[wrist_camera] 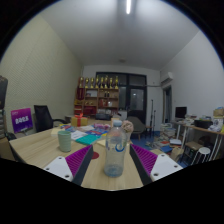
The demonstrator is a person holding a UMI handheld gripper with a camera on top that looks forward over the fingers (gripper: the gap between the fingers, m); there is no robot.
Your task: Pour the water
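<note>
One water bottle (116, 150) stands between the wide-open jaws, gaps either side.

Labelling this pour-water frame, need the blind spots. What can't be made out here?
- Gripper view: whether the claw presses the bottle or leaves gaps; the bottle stands between its fingers, contact too small to tell.
- Bottle's water level: too small.
- Green cup contents: its wall hides the inside.
- Shelf items at the far wall: too small to identify.
- Table near edge: hidden behind the fingers.
</note>
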